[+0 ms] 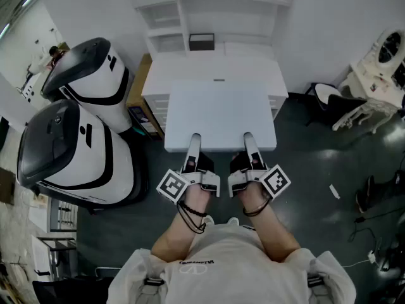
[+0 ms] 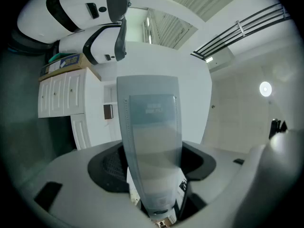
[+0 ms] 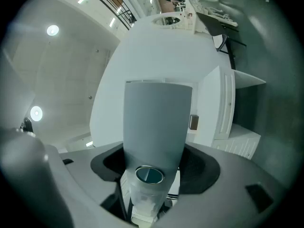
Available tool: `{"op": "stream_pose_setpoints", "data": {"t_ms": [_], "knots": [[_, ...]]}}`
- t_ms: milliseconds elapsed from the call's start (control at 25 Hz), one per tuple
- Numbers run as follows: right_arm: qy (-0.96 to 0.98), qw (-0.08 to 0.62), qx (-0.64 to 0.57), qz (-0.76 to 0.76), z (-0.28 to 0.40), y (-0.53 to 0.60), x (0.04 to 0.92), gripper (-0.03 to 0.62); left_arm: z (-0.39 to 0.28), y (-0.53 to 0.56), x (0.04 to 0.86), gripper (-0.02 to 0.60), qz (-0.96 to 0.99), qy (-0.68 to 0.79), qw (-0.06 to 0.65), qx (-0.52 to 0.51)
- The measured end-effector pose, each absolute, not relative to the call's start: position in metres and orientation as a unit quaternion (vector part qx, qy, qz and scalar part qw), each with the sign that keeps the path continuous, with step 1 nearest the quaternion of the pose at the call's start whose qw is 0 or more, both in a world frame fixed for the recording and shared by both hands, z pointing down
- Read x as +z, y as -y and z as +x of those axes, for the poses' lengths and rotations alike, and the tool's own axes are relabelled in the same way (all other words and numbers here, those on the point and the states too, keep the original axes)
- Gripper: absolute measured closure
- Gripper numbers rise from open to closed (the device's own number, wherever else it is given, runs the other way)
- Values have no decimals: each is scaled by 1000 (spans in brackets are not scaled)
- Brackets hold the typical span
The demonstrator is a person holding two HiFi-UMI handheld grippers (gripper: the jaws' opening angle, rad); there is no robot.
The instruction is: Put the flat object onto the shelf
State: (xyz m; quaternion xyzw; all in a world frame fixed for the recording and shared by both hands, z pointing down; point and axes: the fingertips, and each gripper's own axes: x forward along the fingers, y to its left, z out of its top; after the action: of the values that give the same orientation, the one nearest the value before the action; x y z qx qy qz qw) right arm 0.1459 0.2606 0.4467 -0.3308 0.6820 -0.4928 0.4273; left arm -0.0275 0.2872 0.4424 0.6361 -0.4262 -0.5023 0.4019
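The flat object is a large white board (image 1: 220,109), held level in the air above a white cabinet (image 1: 218,65). My left gripper (image 1: 193,145) and right gripper (image 1: 250,143) are each shut on the board's near edge, side by side, with a finger lying on top of it. The white shelf unit (image 1: 209,5) stands against the wall behind the cabinet. In the left gripper view one grey finger (image 2: 149,127) runs up the middle; in the right gripper view another grey finger (image 3: 156,122) does the same. The lower jaws are hidden.
A small dark box (image 1: 201,41) sits in the shelf's lowest bay, also visible as a dark box (image 2: 108,111) in the left gripper view. Two big white-and-black machines (image 1: 76,151) stand at the left with a cardboard box (image 1: 136,87) behind. White ornate furniture (image 1: 373,75) stands at the right.
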Motion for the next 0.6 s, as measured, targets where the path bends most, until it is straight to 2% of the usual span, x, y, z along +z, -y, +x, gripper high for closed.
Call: {"op": "stream_pose_setpoints", "data": {"t_ms": [480, 600], "knots": [[-685, 423, -488, -339, 123, -261, 447, 281, -50, -287, 445, 285, 636, 418, 410, -503], [-684, 426, -486, -339, 137, -262, 446, 282, -37, -287, 446, 285, 638, 418, 411, -498]]}}
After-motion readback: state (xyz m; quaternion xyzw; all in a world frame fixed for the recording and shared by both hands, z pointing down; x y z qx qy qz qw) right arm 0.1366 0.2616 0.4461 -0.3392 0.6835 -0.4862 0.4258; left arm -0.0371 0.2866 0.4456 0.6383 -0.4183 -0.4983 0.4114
